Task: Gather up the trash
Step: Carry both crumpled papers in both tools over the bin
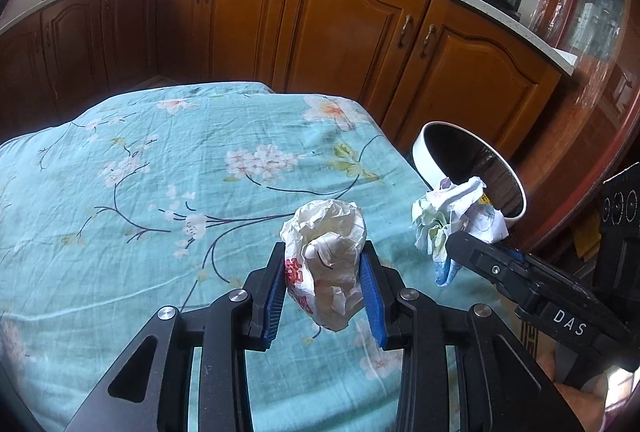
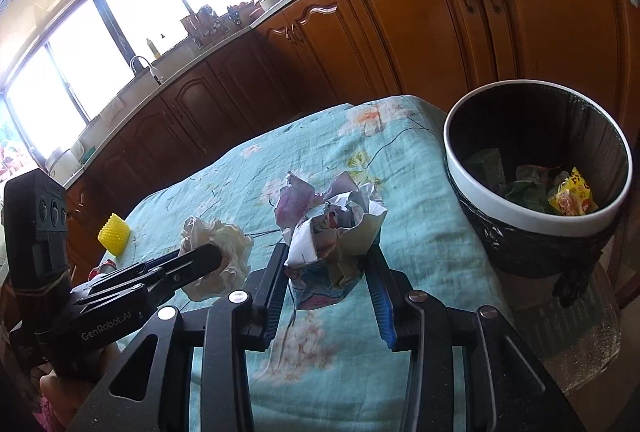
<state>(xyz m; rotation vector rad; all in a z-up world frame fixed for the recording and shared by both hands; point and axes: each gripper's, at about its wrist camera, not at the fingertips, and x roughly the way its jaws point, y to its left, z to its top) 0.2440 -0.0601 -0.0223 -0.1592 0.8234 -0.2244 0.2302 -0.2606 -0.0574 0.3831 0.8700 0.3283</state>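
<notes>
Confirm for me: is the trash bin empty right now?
No, the trash bin already holds green scraps and a yellow wrapper at its bottom.

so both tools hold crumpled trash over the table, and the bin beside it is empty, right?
Not empty. The right wrist view shows the bin already holds trash, including a yellow wrapper. The rest is right: left tool and right tool each grip crumpled trash over the table.

Lit by daylight through the kitchen windows [image 2: 100, 43], blown out to white glare there and at the upper left of the left wrist view. Sharp up close, slightly soft and bowed toward the edges, with dark vignetted corners. Deep in shadow inside the trash bin [image 2: 460, 159]; dim along the lower cabinets [image 1: 80, 43].
</notes>
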